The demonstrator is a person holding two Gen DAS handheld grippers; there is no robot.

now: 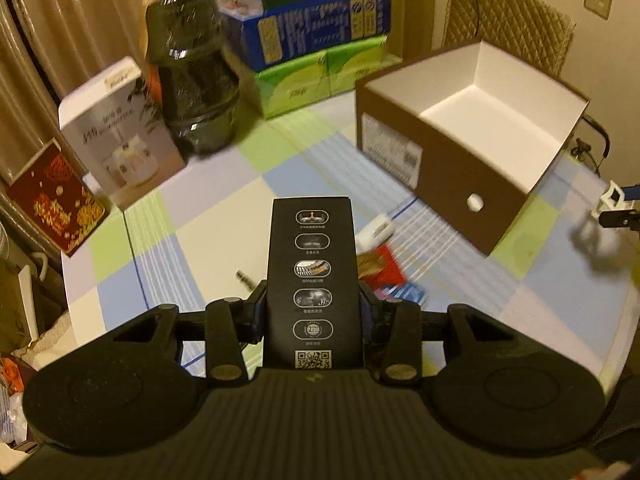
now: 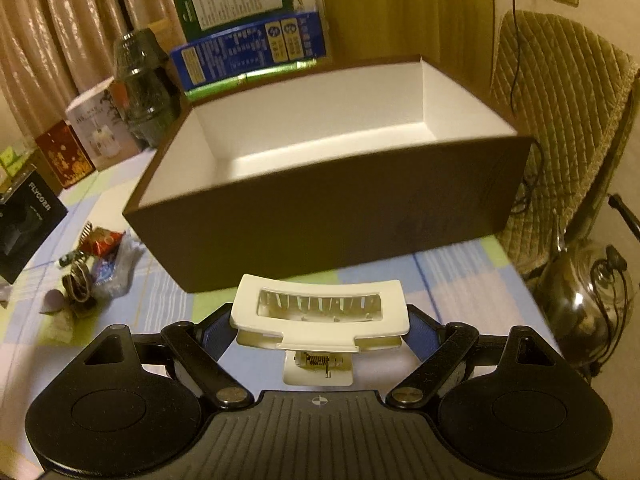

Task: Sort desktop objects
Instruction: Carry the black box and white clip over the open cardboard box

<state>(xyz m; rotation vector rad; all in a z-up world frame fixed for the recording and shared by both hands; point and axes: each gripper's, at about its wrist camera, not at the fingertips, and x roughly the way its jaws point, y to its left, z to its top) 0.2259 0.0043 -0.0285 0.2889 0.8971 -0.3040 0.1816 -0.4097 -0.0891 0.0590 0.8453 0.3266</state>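
My left gripper (image 1: 314, 308) is shut on a tall black carton (image 1: 313, 280) with white icons and a QR code, held above the checked tablecloth. My right gripper (image 2: 320, 330) is shut on a white hair claw clip (image 2: 320, 314), just in front of the near wall of the open brown box (image 2: 320, 208) with a white inside. That box also shows in the left wrist view (image 1: 432, 172), to the right and ahead. The right gripper with the clip shows at the far right edge of the left wrist view (image 1: 614, 204). The black carton appears at the left edge of the right wrist view (image 2: 24, 220).
Small loose items lie on the cloth: a red packet (image 2: 102, 242), a blue wrapper (image 1: 400, 292), a white piece (image 1: 376, 232), a metal ring (image 2: 78, 278). At the back stand a dark jar (image 1: 192, 80), a white carton (image 1: 120, 132), a red box (image 1: 56, 204) and stacked blue and green boxes (image 1: 316, 28). A padded chair (image 2: 560, 120) stands right.
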